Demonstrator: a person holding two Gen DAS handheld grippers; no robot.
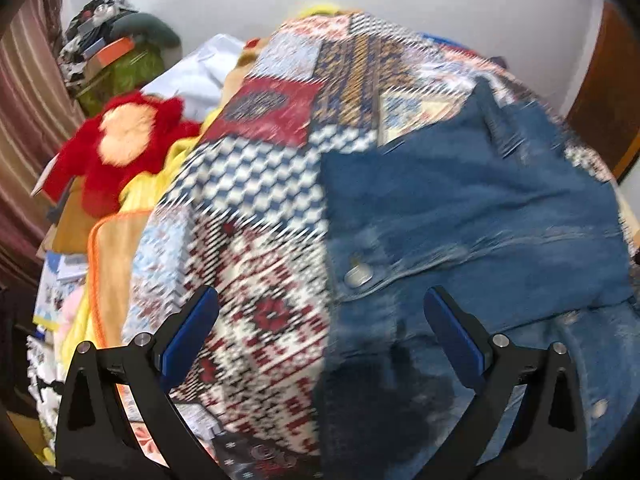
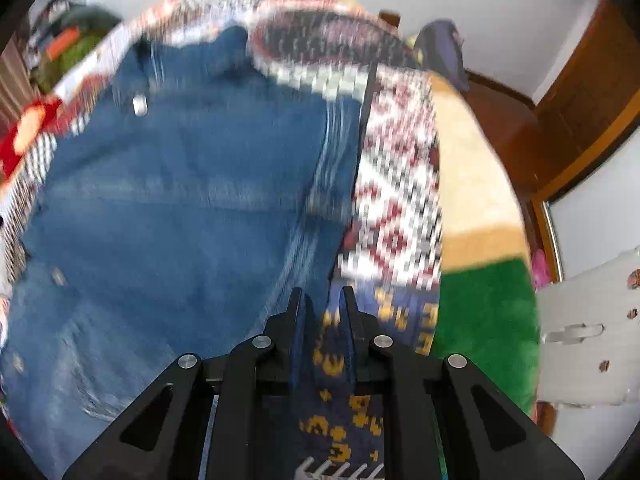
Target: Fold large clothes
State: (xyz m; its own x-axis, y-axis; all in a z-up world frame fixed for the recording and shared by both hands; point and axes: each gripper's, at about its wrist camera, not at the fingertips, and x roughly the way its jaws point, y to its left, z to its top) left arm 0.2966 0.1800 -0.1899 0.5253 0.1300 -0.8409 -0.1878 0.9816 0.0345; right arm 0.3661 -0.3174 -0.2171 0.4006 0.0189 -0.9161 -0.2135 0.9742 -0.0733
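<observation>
Both wrist views blurred. Denim garment [image 1: 472, 208], blue, lies spread flat on a patchwork bedspread [image 1: 260, 184] covering the bed; in the left wrist view it takes up the right half of the bedspread, with a metal button [image 1: 359, 275] near its left edge and a paler, worn patch toward the lower right. Left gripper [image 1: 320, 336]: jaws wide apart, blue pads [image 1: 191, 330] visible on the inner faces, nothing between them; it hangs over the line where the denim's left edge meets the bedspread, and whether it touches the cloth I cannot tell. Right gripper [image 2: 323, 300]: jaws drawn nearly together, only a narrow slit between the fingertips, through which the dark blue and yellow patterned part of the bedspread shows; no fabric seen pinched. It sits just past the denim's right edge, with a stitched seam [image 2: 320, 184] running up from near the fingertips. Off the bedspread's left edge: a red plush toy [image 1: 120, 148], yellow and orange-trimmed blankets [image 1: 112, 248]. By its right edge: a tan and green blanket [image 2: 484, 240].
</observation>
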